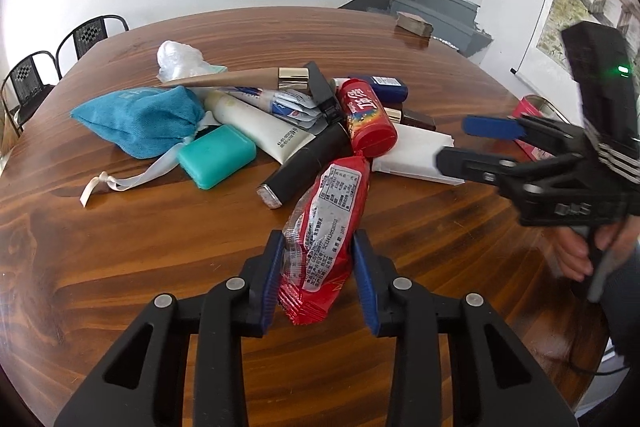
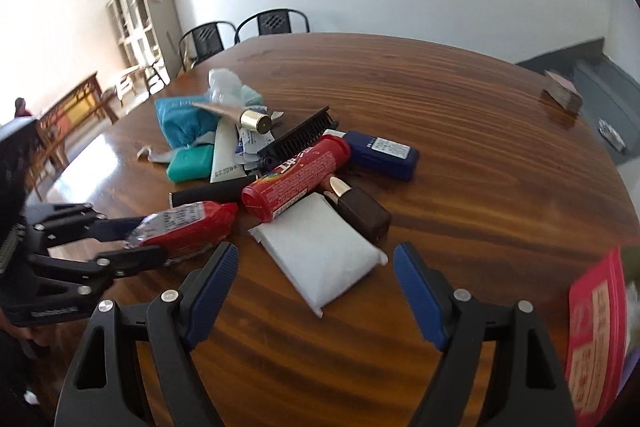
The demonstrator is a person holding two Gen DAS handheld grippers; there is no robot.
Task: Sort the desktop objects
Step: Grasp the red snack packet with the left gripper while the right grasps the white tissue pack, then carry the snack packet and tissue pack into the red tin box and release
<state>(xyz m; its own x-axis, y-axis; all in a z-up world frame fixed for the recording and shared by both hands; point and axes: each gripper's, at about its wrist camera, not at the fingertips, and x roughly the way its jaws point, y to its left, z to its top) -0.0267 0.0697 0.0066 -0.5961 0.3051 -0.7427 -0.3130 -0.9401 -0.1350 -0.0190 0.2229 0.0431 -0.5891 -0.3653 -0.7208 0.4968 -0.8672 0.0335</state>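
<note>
A heap of small items lies on the round wooden table (image 1: 120, 267). My left gripper (image 1: 318, 247) is shut on a red snack packet (image 1: 328, 223) at the heap's near edge; the packet also shows in the right wrist view (image 2: 188, 227). My right gripper (image 2: 316, 267) is open and empty, just above a white tissue pack (image 2: 320, 251). It also shows in the left wrist view (image 1: 460, 143), over the tissue pack (image 1: 412, 151). The heap holds a red tube (image 1: 370, 115), a black bar (image 1: 308, 163), a white tube (image 1: 256, 127), a teal box (image 1: 216, 157) and a blue pouch (image 1: 144, 119).
A black comb (image 2: 296, 139), a navy box (image 2: 382, 153) and a brown lipstick (image 2: 360, 213) lie in the heap. A red box (image 2: 596, 339) stands at the table's right edge. A small wooden block (image 2: 562, 95) sits far right. Chairs (image 2: 272, 21) stand behind the table.
</note>
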